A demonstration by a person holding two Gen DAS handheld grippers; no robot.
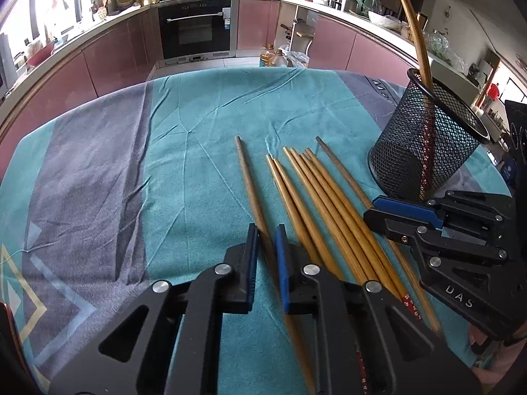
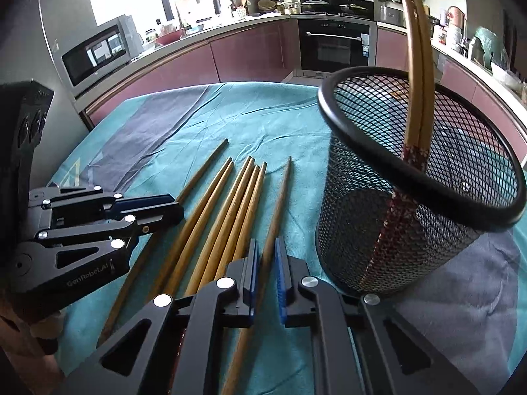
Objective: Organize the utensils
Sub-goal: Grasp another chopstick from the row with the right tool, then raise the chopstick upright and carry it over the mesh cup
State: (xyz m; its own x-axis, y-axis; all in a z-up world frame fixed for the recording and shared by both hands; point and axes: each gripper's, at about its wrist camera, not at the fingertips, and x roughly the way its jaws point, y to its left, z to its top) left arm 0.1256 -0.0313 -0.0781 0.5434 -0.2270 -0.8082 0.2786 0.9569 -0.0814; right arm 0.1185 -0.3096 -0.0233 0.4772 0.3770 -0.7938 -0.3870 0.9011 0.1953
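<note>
Chopsticks [image 1: 316, 197] lie fanned side by side on the teal cloth [image 1: 197, 115] covering the tabletop. Left gripper [image 1: 267, 233]: jaws narrowly parted, straddling the leftmost chopstick [image 1: 247, 177]; contact unclear. Right gripper [image 2: 266, 247]: jaws narrowly parted around the rightmost chopstick [image 2: 280, 204]; contact unclear. Black mesh holder [image 2: 494, 210] stands right of the row and holds two chopsticks [image 2: 415, 65] upright.

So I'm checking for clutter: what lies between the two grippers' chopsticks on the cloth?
Five loose chopsticks lie side by side between the left hand-held gripper and the right hand-held gripper, clearest in the right wrist view.
</note>
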